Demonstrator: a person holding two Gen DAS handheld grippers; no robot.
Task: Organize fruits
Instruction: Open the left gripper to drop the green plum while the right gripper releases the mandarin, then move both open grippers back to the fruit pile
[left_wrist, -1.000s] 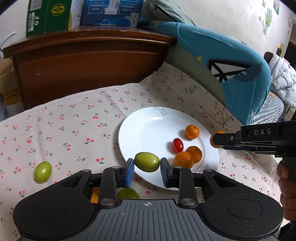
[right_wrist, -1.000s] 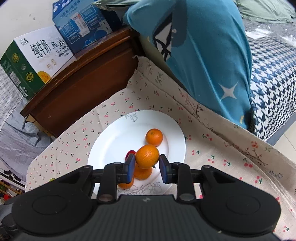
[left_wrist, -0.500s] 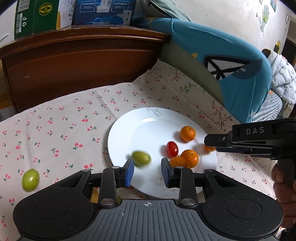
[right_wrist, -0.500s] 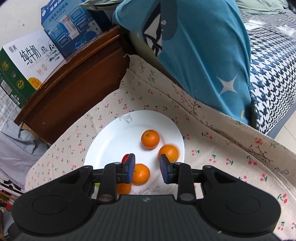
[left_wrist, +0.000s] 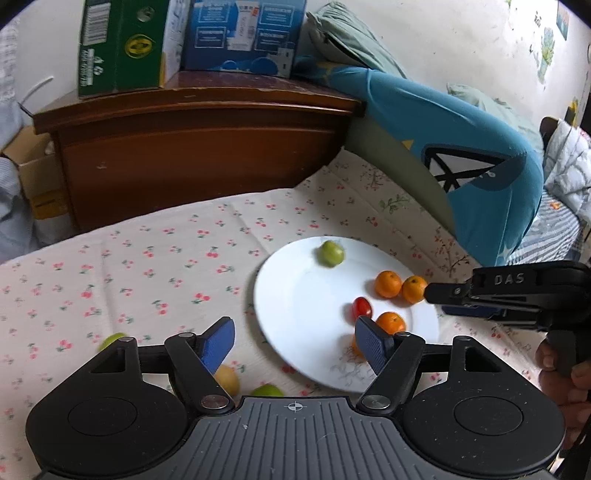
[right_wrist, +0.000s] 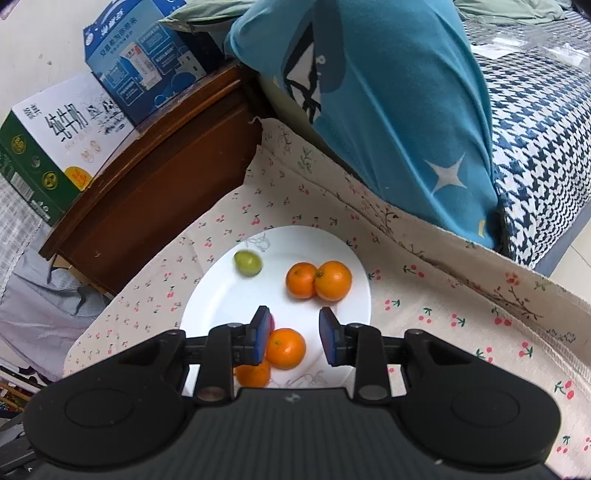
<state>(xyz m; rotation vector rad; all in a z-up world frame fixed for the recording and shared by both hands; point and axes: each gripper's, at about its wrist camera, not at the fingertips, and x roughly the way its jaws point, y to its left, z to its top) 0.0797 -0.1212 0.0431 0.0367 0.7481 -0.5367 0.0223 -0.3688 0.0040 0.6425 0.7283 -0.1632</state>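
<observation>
Wooden cabinet and blue cushion flank the cherry-print cloth.

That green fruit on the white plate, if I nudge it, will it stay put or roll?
The green fruit looks round, smooth and blurred, so it likely rolls easily. The white plate seems shallow and glossy, offering little to stop it. Its skin may be slippery to pinch.
</observation>
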